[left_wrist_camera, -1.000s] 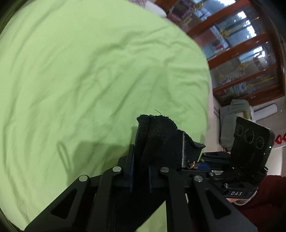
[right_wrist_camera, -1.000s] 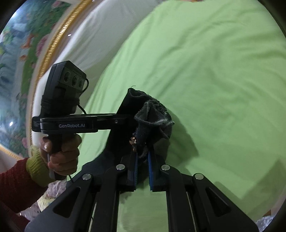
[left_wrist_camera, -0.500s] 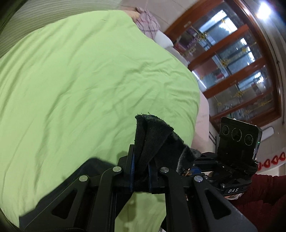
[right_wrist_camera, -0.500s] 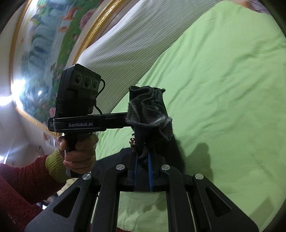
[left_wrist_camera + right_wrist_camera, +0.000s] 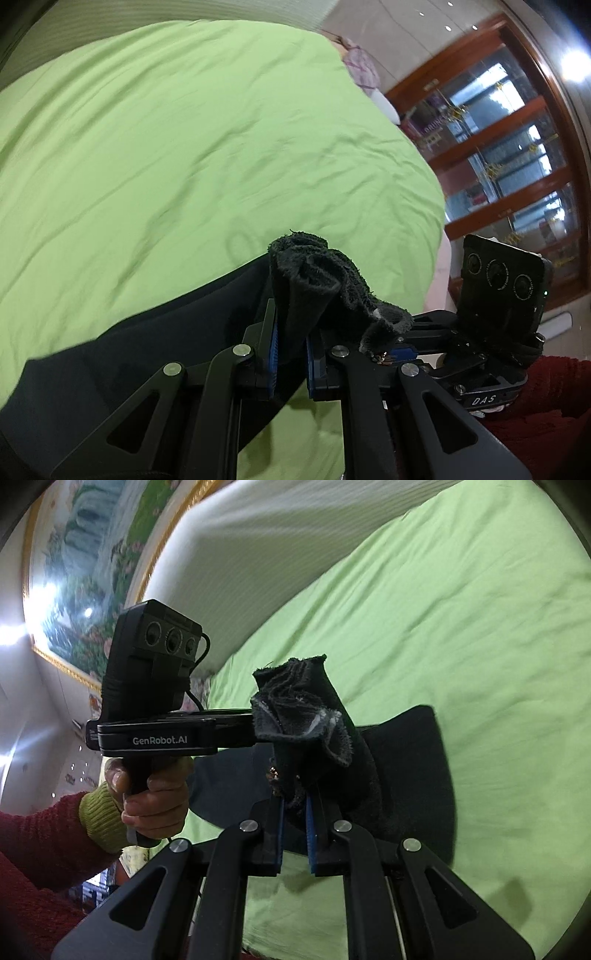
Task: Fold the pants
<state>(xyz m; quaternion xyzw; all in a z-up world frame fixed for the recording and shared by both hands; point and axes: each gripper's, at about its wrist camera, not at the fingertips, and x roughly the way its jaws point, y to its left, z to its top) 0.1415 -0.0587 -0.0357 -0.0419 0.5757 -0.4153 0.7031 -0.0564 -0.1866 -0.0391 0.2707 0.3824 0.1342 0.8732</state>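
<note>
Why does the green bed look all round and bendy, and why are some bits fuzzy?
Both views use fisheye lenses, so the green bedsheet bulges and the corners go black. Left wrist view: sheet wrinkles smear from motion, and a ceiling light glares. Right wrist view: the white headboard is streaked; the black pants look sharp.

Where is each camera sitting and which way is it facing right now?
Left wrist: rides the left tool, looking along it over the green sheet toward a glass cabinet; the red sleeve shows.
Right wrist: rides the right tool, looking across the sheet toward the white headboard and painting; the left hand shows.
Shared: black pants, clamped in both tools, and the sheet; each view catches the other tool.
</note>
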